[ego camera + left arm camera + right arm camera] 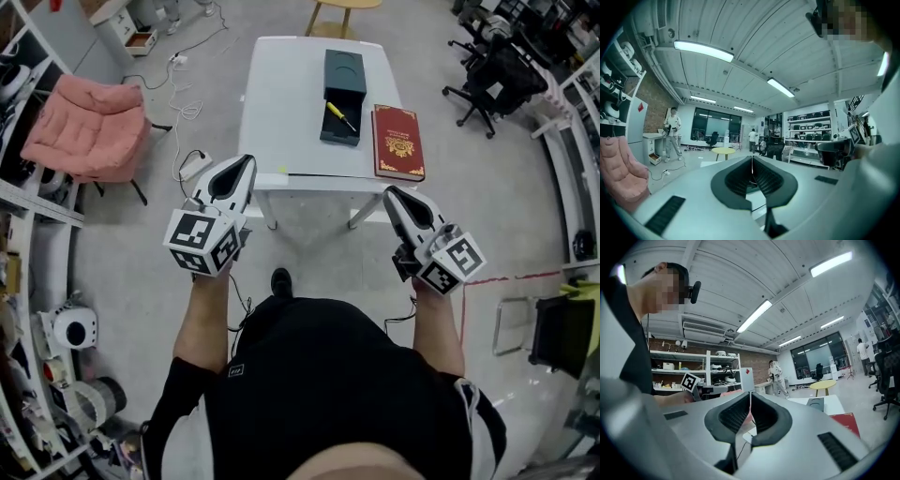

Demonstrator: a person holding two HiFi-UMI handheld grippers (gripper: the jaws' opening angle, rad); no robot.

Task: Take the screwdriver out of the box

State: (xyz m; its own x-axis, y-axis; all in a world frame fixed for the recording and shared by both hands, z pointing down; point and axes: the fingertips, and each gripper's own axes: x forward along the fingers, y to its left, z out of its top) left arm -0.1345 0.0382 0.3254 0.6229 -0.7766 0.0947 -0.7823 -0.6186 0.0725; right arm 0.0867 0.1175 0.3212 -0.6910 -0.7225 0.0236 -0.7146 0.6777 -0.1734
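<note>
screwdriver (340, 116) lies diagonal in the open box (344, 73), yellow handle toward the lid end. Red book (397, 141) sits just right of box. L gripper (247, 161) & R gripper (390, 193) are both well short of box, off the table (281, 103) edge, jaws pinched together, nothing in them. Tool prob light, stiff; handle likely slick plastic, so pinch mid-handle, not the thin shaft.

Open lab: equipment-laden shelves (696, 375), office chairs (494, 73), ceiling strip lights (703, 50).
</note>
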